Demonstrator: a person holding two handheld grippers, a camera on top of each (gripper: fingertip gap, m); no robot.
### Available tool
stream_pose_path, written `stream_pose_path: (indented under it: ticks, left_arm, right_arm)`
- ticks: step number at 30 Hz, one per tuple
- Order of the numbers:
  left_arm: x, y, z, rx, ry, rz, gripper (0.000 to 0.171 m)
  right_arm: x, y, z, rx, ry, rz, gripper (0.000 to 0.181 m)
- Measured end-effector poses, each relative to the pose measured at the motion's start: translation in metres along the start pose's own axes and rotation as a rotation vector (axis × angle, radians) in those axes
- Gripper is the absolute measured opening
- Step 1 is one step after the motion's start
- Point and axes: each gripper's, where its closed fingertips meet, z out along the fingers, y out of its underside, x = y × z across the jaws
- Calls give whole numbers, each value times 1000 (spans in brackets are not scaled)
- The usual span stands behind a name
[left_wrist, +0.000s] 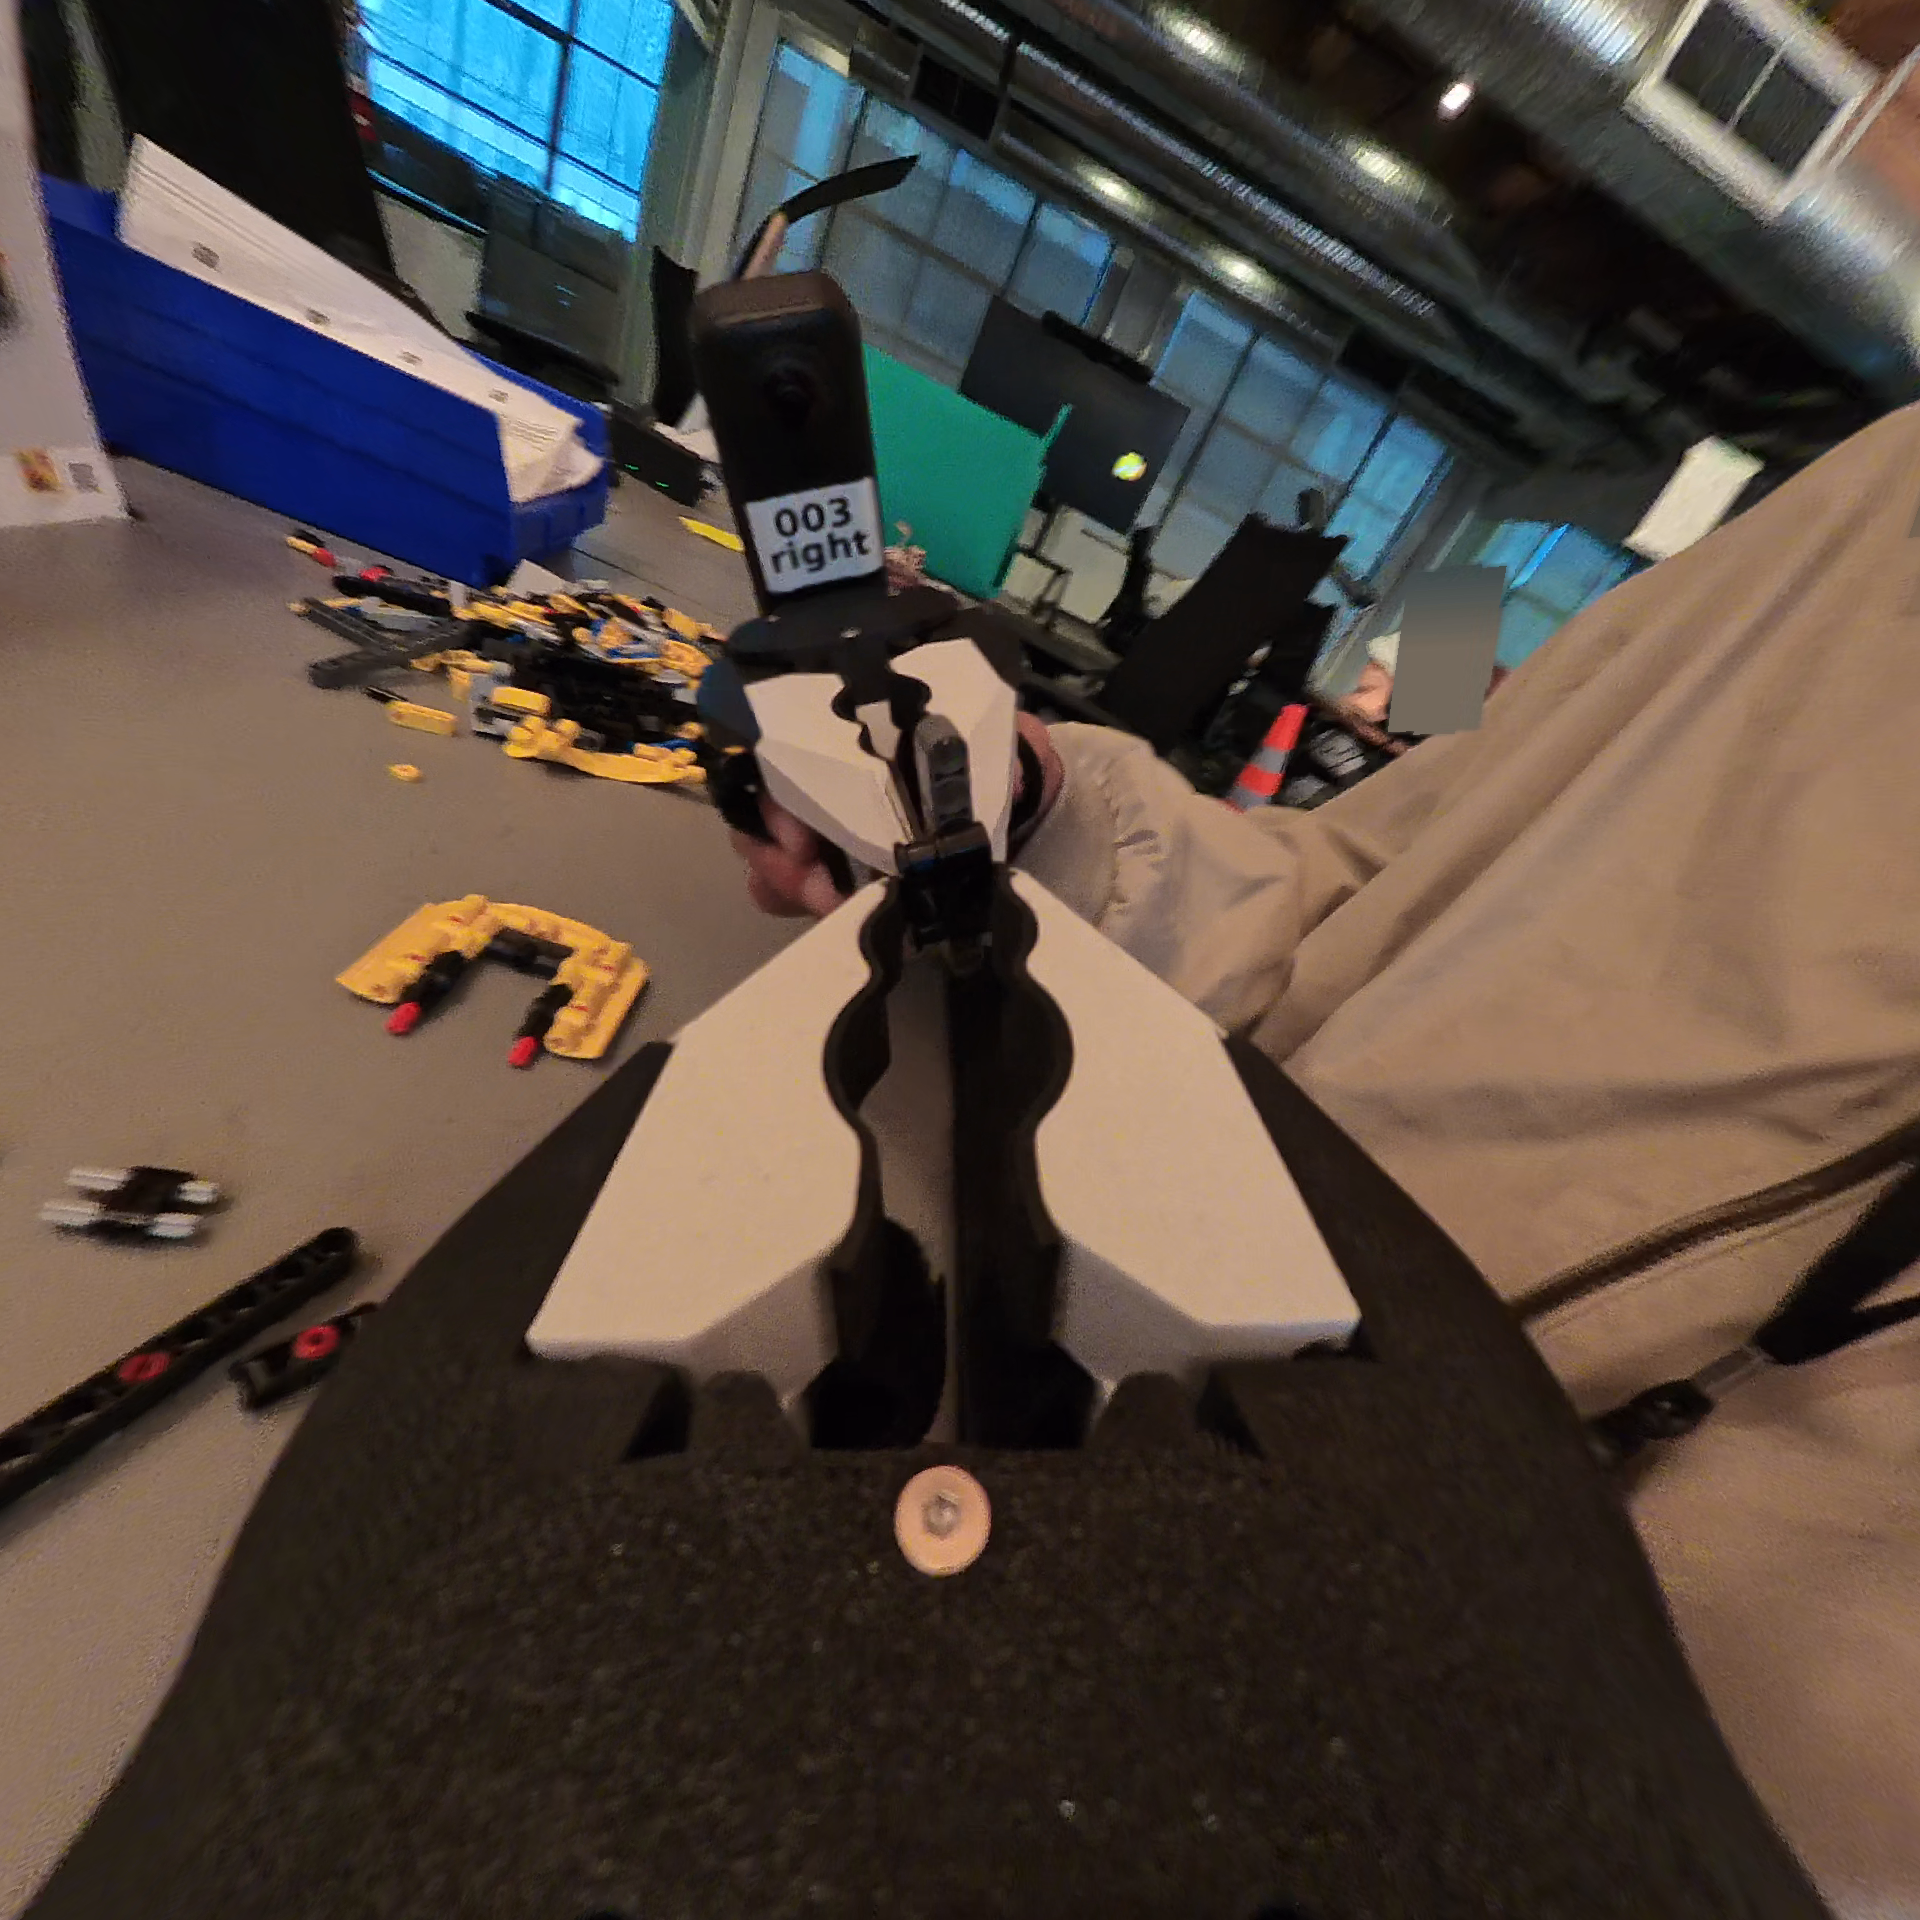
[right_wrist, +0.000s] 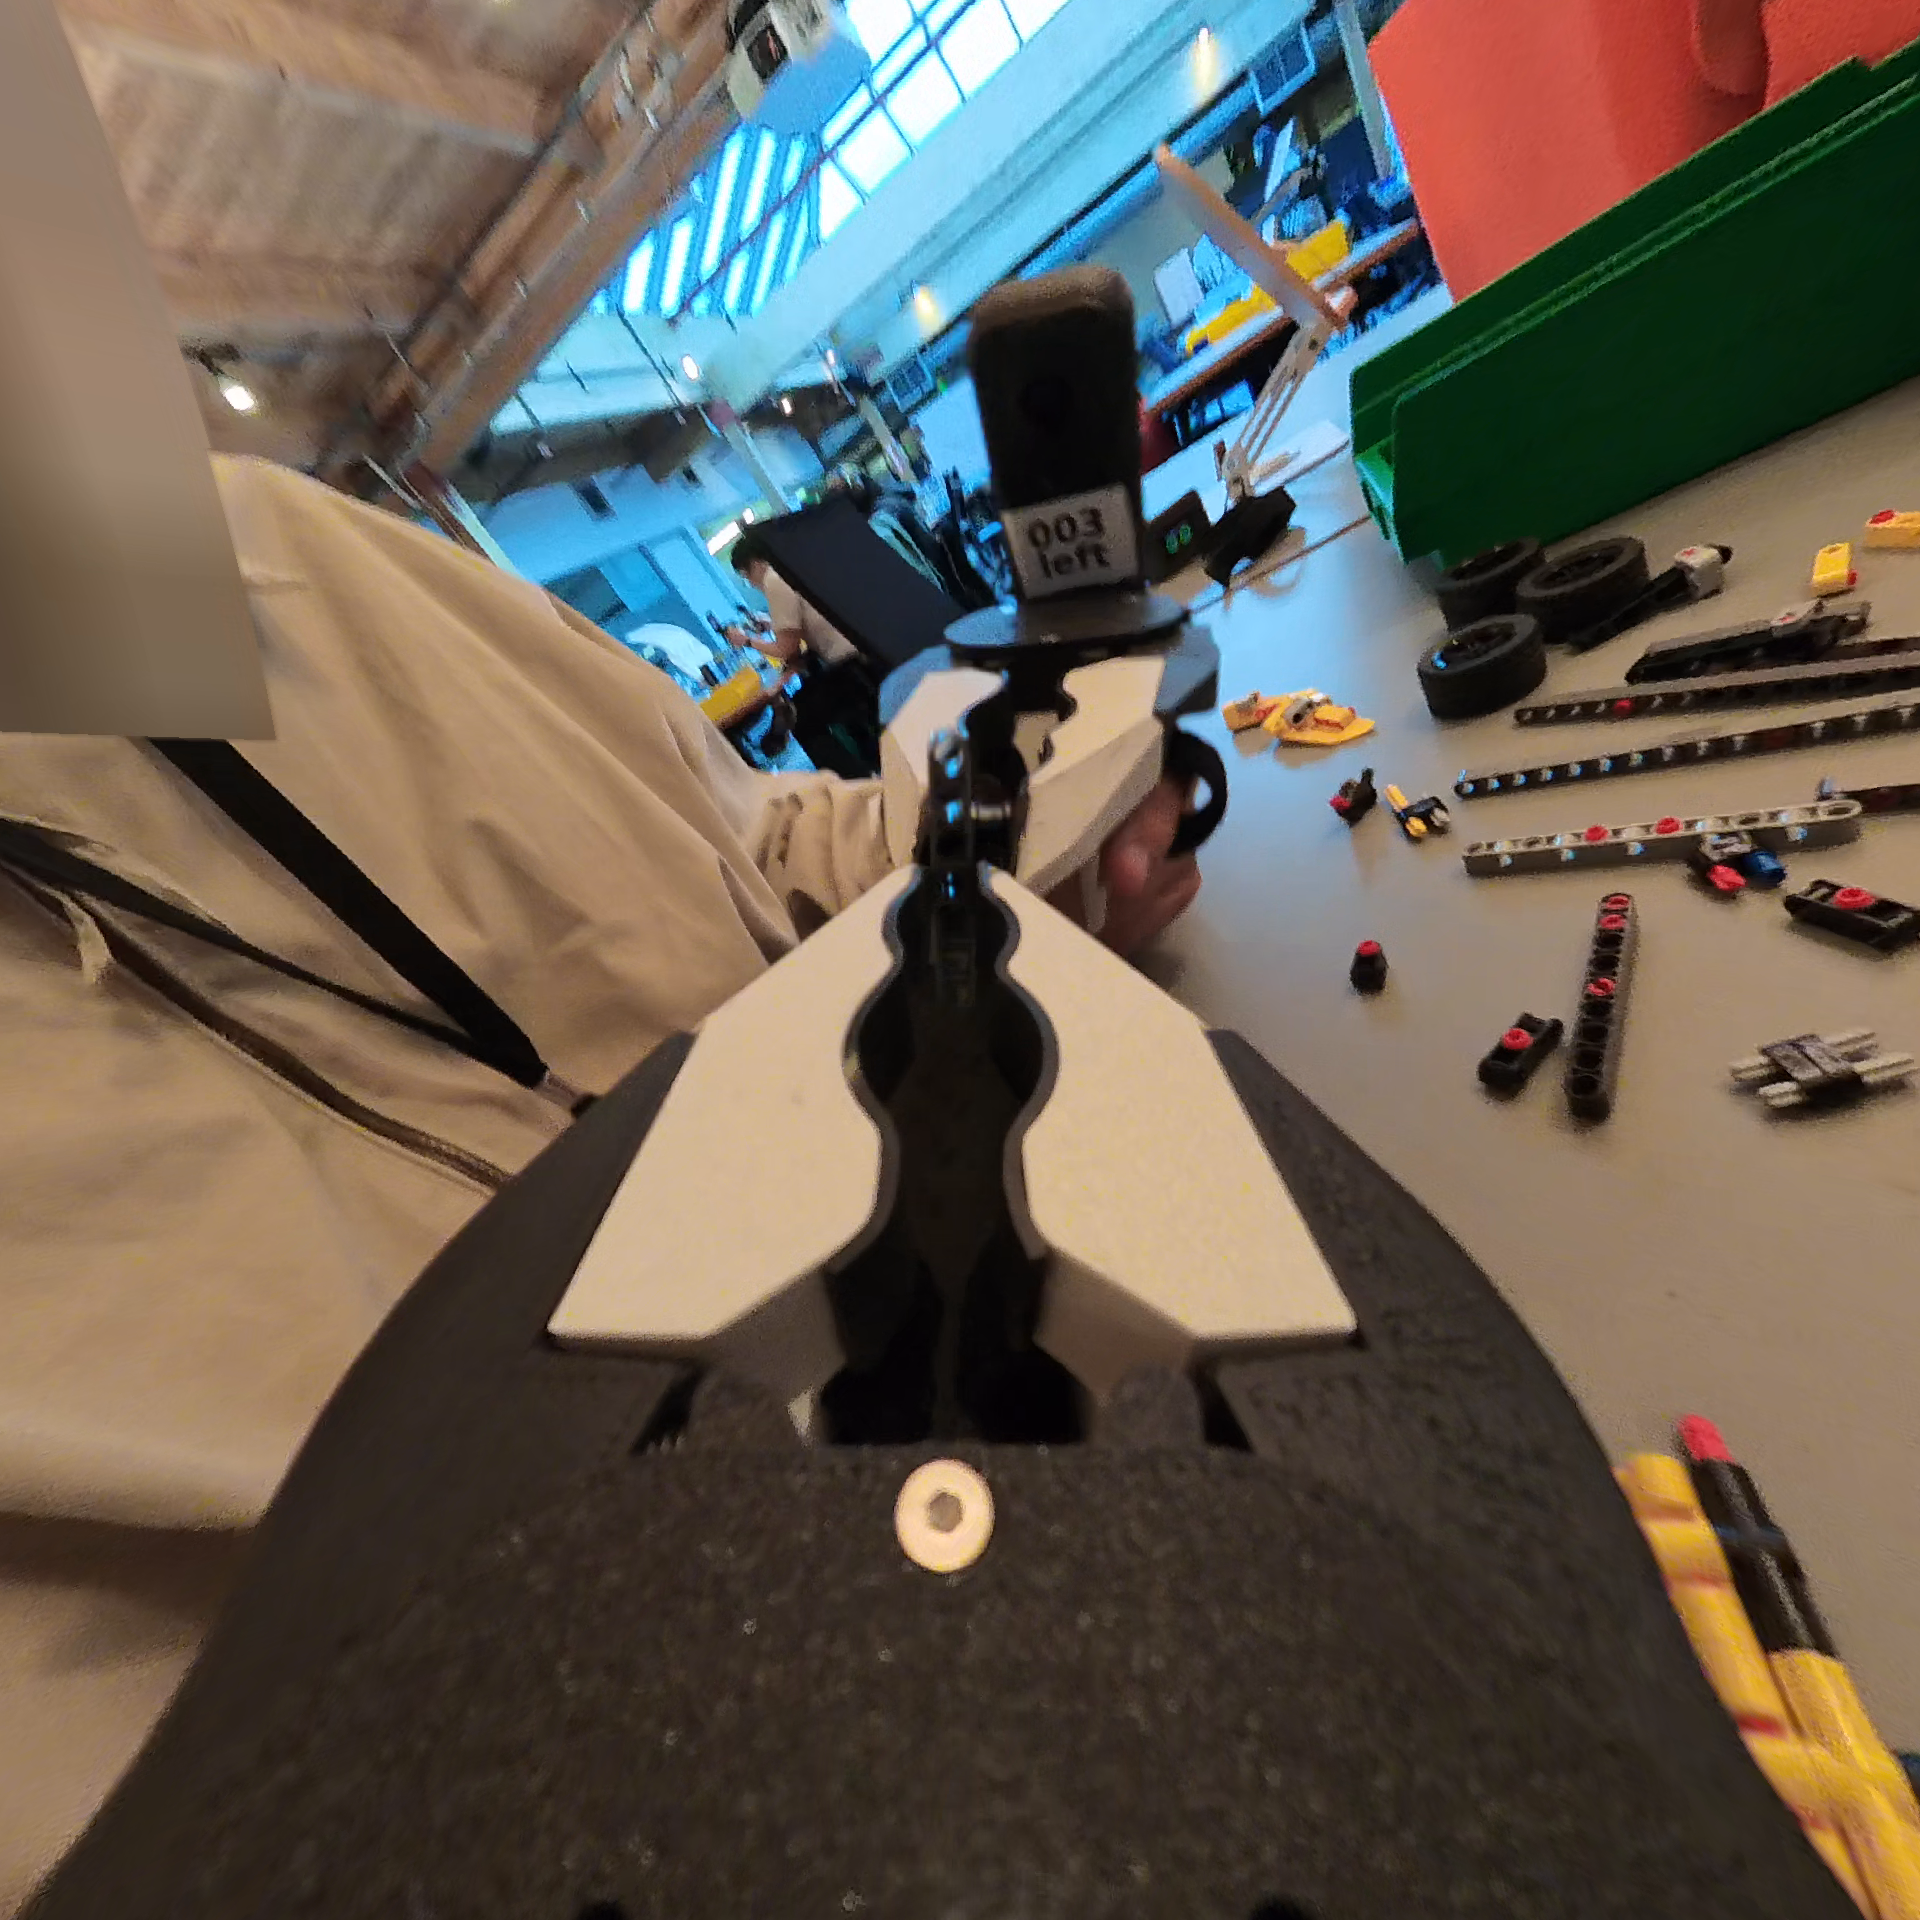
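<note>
- Close in, the left gripper (left_wrist: 948, 914) is pinching a small black toy-brick part (left_wrist: 940, 894) at its fingertips, jaws drawn nearly together around it.
- The right gripper (right_wrist: 951, 883) is meeting it tip to tip, jaws likewise almost closed on the same black part (right_wrist: 951, 831); both pairs of tongs are gripping it above the grey table (left_wrist: 208, 831).
- A person's beige sleeve (left_wrist: 1195, 862) is running back from the right gripper (left_wrist: 914, 769) toward 3 o'clock in the left wrist view.
- In that view, a yellow U-shaped assembly (left_wrist: 499, 977) is lying at 9 o'clock of the tips, a loose pile of yellow and black pieces (left_wrist: 540, 665) at 10 o'clock, a blue bin (left_wrist: 291, 416) beyond it.
- In the right wrist view, long black beams (right_wrist: 1683, 748) are lying at 3 o'clock, black wheels (right_wrist: 1486, 644) at 2 o'clock, a green bin (right_wrist: 1621, 395) beyond them.
</note>
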Motion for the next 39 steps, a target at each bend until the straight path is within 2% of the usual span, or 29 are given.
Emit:
stream_pose_path:
  ticks: [1, 3, 8, 12, 18, 23, 24, 28, 30, 34, 39]
  left_arm:
    - [0, 1, 0, -3, 10, -21, 16]
    - [3, 1, 1, 0, 22, -16, 16]
    - [-1, -1, 0, 15, 1, -24, 16]
    - [-3, -13, -7, 79, -25, -22, 15]
    - [-3, -11, -7, 70, -42, -23, 16]
    - [-10, -13, -8, 101, -15, -128, 16]
    - [-12, -10, -7, 84, -32, -108, 16]
    - [-14, -4, -5, 1, -198, 209, 16]
    - [-20, -1, -6, -35, -283, 323, 17]
    - [-28, 2, -5, -107, -433, 543, 17]
    - [-41, 5, -7, -172, -553, 652, 17]
  right_arm:
    - [-2, -6, 1, 45, -4, 1, 14]
    - [-2, -8, 4, 78, -7, 7, 8]
    - [2, -11, 4, 109, 12, 38, 7]
    - [3, -14, 1, 115, 0, 89, 7]
    - [4, -9, -3, 67, 6, 66, 6]
    - [11, -11, -2, 79, 52, 51, 7]
    - [13, -10, -3, 68, 68, 31, 7]
    - [16, -6, -6, 72, 96, -2, 11]
    - [18, -7, -8, 102, 85, 43, 18]
    - [25, -8, -11, 124, 88, 132, 13]
    - [38, -5, -14, 118, 172, 135, 9]
